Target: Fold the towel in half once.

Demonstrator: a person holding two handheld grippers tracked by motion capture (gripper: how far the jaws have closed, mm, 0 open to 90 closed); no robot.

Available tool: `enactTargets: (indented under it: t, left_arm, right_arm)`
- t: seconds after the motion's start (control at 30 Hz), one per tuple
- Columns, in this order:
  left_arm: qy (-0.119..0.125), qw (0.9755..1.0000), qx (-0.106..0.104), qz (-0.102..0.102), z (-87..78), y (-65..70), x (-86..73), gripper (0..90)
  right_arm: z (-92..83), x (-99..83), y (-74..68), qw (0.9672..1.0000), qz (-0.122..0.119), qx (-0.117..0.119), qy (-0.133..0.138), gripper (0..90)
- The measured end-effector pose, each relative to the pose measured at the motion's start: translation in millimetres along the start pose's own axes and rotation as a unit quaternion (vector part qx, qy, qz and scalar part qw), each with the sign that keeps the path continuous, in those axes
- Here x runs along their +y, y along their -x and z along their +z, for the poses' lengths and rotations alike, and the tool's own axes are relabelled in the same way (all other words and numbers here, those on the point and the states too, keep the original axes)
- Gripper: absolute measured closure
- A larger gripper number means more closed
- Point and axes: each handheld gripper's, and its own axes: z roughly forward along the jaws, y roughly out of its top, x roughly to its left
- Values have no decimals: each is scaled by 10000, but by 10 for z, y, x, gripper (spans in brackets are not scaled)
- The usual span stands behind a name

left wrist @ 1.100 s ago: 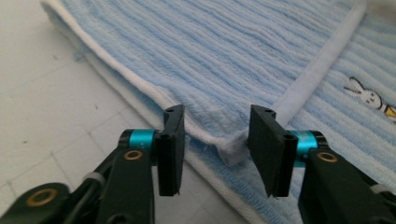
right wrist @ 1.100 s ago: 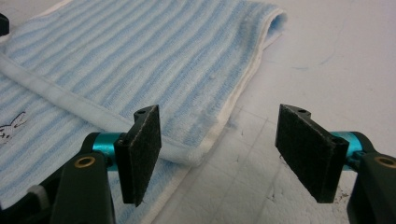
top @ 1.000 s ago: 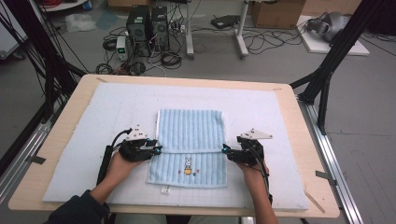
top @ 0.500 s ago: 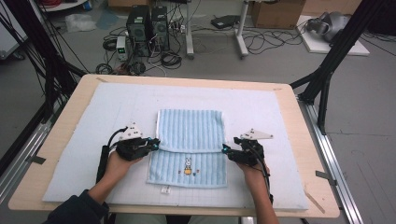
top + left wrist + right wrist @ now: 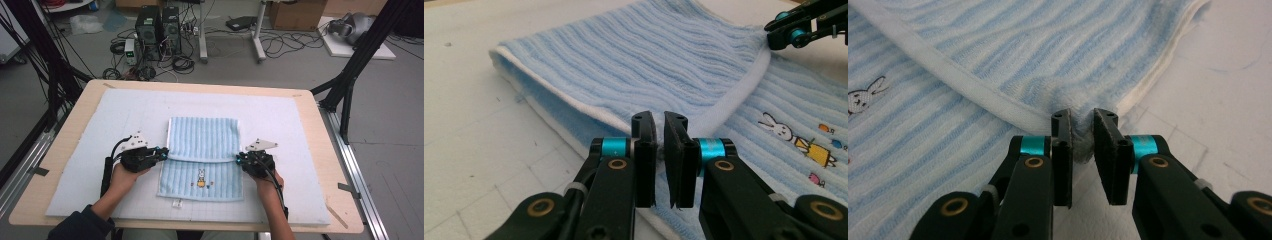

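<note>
We found the left gripper [image 5: 660, 125] with its jaws nearly together, a bunched bit of the towel [image 5: 639, 55] pinched between the pads at the folded flap's white-hemmed corner. The right gripper [image 5: 1083, 125] had just been closing; its jaws pressed on a tuft of towel [image 5: 1048, 55] at the flap's opposite corner — fabric visibly squeezed between the pads.

From above, both grippers sat level on the pad, left gripper [image 5: 161, 152] at the towel's left edge, right gripper [image 5: 239, 159] at its right edge, each on the hem line of the fold. The towel [image 5: 202, 137] was pale blue, striped, its far part folded toward us over the near part, which stayed uncovered and showed a small embroidered rabbit [image 5: 201, 176]. A white tag [image 5: 176, 203] poked from the near edge.

The towel lay about mid-table on a light blue gridded mat [image 5: 290, 125] covering a wooden table [image 5: 320, 150]. Beyond the table — computer towers [image 5: 155, 25] and loose cables [image 5: 280, 45] on the grey floor.
</note>
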Motion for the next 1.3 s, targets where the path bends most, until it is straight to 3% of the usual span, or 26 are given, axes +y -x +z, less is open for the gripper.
enactTargets:
  t: [0.4, 0.67, 0.87, 1.13, 1.3]
  left_arm:
    - [83, 9999, -15, -69, -140, 99, -71, 830]
    - [81, 9999, -78, -83, -351, 302, -194, 830]
    - [56, 9998, -145, -121, -547, 499, -329, 829]
    - [-1, 9997, -222, -64, -654, 682, -408, 828]
    - [-118, 9995, -266, -104, -693, 767, -480, 828]
  right_arm:
    - [-190, -25, -135, 9998, -173, 15, 129, 786]
    - [-408, -150, -348, 9997, -139, 17, 203, 789]
    - [-599, -301, -590, 9997, -152, 21, 200, 789]
    - [-814, -476, -788, 9998, -92, -35, 154, 789]
    - [-856, -562, -842, 10000, -29, -7, 49, 788]
